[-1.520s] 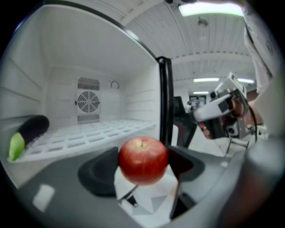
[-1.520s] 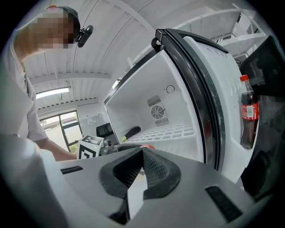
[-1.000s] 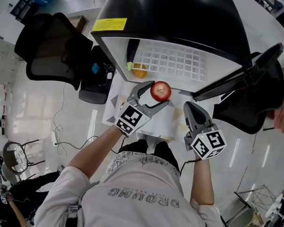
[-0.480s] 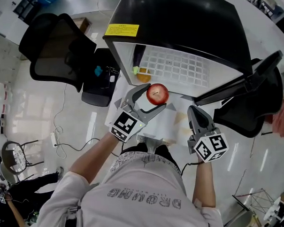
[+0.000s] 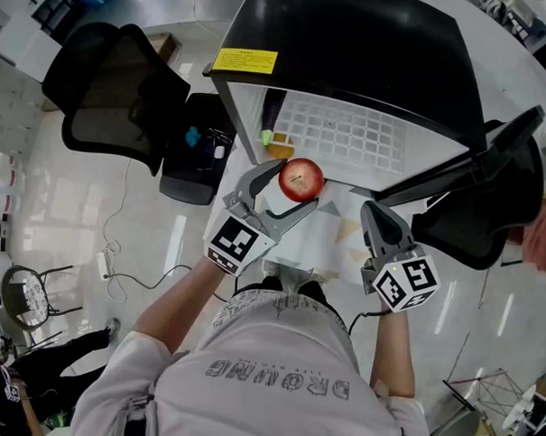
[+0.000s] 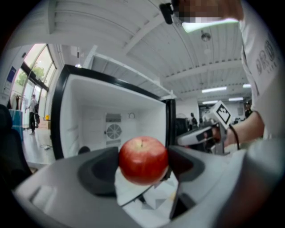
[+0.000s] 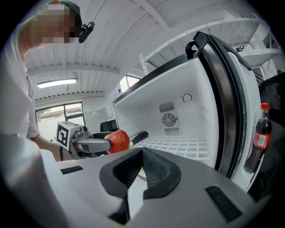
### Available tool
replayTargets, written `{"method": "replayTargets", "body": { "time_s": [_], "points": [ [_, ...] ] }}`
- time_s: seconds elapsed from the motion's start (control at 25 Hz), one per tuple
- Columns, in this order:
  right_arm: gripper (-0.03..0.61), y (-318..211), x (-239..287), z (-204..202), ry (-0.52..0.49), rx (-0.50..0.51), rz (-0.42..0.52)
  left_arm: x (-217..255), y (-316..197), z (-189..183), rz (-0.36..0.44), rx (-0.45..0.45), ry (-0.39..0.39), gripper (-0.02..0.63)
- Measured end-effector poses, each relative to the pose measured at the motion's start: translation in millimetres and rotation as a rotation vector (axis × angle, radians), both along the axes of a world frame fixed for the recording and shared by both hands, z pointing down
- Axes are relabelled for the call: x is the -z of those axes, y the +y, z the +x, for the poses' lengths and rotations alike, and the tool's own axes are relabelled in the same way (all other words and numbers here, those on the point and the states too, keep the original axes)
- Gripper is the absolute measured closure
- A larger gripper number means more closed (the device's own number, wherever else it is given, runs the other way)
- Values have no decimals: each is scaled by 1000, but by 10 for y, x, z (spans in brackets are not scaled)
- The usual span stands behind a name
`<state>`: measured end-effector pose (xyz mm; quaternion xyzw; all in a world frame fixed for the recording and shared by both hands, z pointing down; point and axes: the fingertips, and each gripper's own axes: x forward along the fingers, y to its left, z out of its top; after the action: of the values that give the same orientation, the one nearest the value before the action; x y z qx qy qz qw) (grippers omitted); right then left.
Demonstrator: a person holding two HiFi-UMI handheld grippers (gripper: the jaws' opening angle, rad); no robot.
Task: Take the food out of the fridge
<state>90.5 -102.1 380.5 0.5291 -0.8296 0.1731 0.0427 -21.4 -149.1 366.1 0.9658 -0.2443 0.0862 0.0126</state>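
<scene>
A red apple (image 5: pixel 302 178) is clamped in my left gripper (image 5: pixel 296 184), just in front of the open black fridge (image 5: pixel 364 37). In the left gripper view the apple (image 6: pixel 143 160) fills the gap between both jaws. Inside the fridge, an orange food item (image 5: pixel 280 149) with something green beside it sits at the left end of the white wire shelf (image 5: pixel 342 133), next to a dark bottle (image 5: pixel 268 104). My right gripper (image 5: pixel 379 219) hangs to the right of the apple, below the fridge door (image 5: pixel 451 164), shut with nothing in it (image 7: pixel 141 171).
A cola bottle (image 7: pixel 259 133) stands in the fridge door. Black office chairs stand at the left (image 5: pixel 114 84) and at the right (image 5: pixel 502 198). A white sheet (image 5: pixel 310 243) lies below the grippers. Cables trail on the floor (image 5: pixel 121 264).
The apple stays clamped in the left gripper, which has drifted slightly left in front of the fridge. The right gripper has hardly moved.
</scene>
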Motion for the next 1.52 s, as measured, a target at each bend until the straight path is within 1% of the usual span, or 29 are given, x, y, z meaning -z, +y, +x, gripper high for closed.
{"method": "replayTargets", "body": {
  "time_s": [0.6,0.88,1.52],
  "points": [
    [578,-26,272,-23,11,28,56,244,19,37,39,5,40,255],
    [578,-11,278,-6,16,37,55,302,31,72,35,11,52,256],
    [578,-19,210,59,18,77,46,247,60,137,23,46,45,255]
  ]
}}
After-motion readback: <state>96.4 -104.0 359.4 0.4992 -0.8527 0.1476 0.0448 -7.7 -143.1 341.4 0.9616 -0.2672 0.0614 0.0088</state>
